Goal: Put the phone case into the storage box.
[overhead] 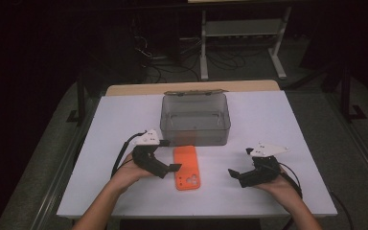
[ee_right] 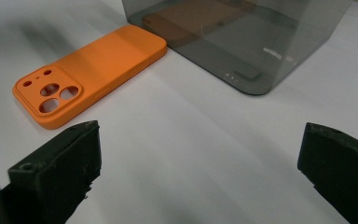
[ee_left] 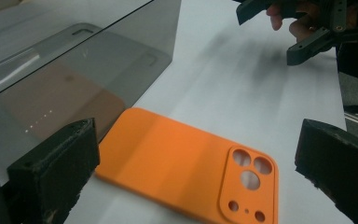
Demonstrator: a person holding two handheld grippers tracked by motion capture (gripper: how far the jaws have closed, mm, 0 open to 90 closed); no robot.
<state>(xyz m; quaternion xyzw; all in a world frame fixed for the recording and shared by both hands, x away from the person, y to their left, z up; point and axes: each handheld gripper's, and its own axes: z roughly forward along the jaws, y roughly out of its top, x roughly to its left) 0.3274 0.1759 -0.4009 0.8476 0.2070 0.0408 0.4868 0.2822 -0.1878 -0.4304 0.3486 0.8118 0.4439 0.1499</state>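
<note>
White tabletop (overhead: 124, 124) is bearing an orange phone case (overhead: 187, 167), probably light and flexible, best pinched along its long edges, both grippers (overhead: 165, 168) (overhead: 235, 176) hovering wide open.

An orange phone case (overhead: 187, 167) of matt, smooth plastic lies just in front of a box (overhead: 195, 119) of smoky, see-through plastic with glossy walls that mirror the case. Both rest on a white table top (overhead: 268, 120), smooth and matt like paper; behind the box a strip of bare wood shows. The gripper jaws look like rough, matt black plastic.
</note>
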